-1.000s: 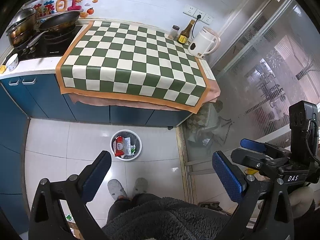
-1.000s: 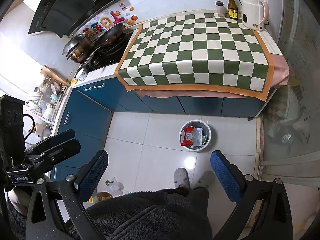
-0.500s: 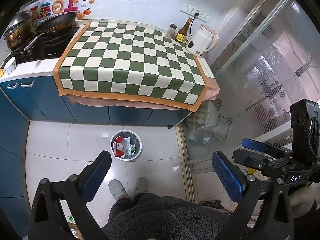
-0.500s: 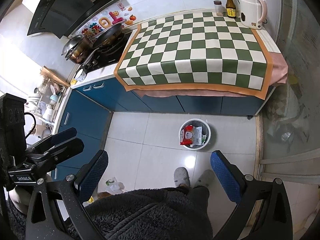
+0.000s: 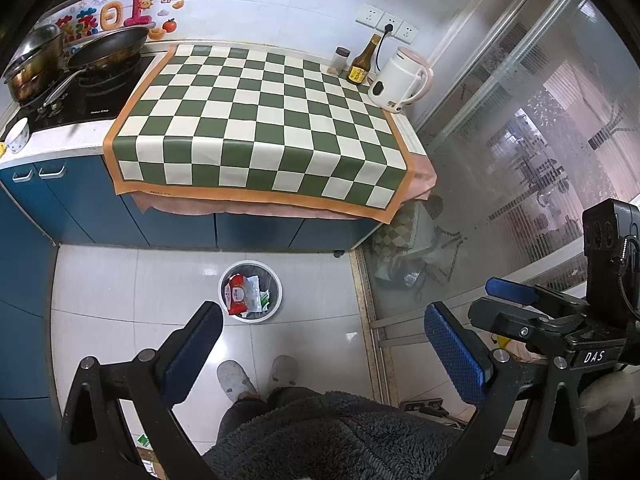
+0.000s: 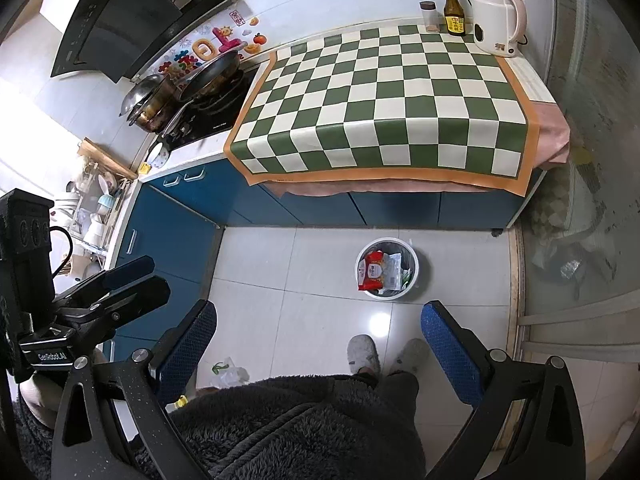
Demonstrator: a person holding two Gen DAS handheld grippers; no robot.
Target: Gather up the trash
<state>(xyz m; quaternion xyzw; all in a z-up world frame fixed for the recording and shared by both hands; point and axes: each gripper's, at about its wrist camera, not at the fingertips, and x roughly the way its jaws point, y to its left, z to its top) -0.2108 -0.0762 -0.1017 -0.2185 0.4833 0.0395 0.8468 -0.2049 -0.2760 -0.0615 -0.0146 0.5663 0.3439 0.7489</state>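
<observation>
Both grippers, left (image 5: 322, 334) and right (image 6: 318, 330), hang wide open and empty above the floor; the bin (image 6: 387, 268) by the counter's front edge holds wrappers, suggesting collection is finished.

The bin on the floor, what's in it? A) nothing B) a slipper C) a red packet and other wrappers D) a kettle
C: the bin holds a red packet with pale wrappers beside it.
</observation>
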